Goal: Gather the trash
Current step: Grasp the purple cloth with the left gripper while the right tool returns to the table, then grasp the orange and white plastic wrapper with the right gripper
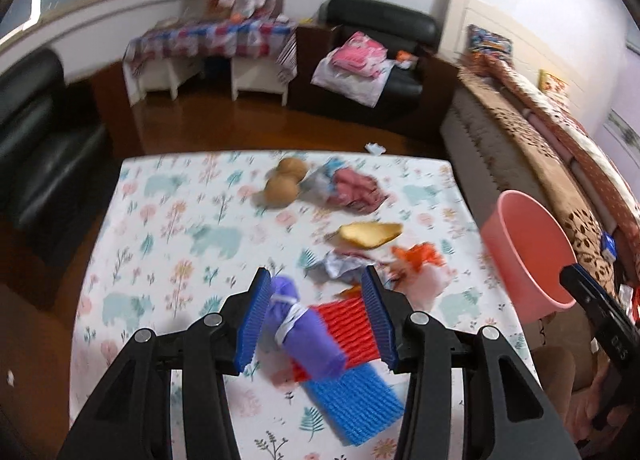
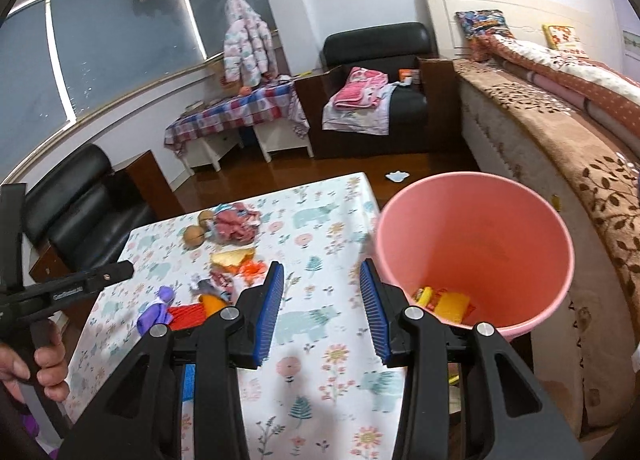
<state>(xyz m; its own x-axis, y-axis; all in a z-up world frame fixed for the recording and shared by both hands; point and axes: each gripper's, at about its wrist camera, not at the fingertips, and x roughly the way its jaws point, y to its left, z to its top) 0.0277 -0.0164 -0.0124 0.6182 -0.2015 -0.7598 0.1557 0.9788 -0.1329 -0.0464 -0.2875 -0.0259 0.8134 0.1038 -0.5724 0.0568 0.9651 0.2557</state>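
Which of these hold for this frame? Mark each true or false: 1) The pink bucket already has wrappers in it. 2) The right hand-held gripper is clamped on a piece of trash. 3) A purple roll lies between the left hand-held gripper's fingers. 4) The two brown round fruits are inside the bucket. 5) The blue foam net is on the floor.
1) True: the pink bucket holds yellow and red wrappers.
2) False: the right hand-held gripper has nothing between its fingers.
3) True: the purple roll lies between the open fingers of the left hand-held gripper.
4) False: the brown round fruits sit on the table.
5) False: the blue foam net is on the table.
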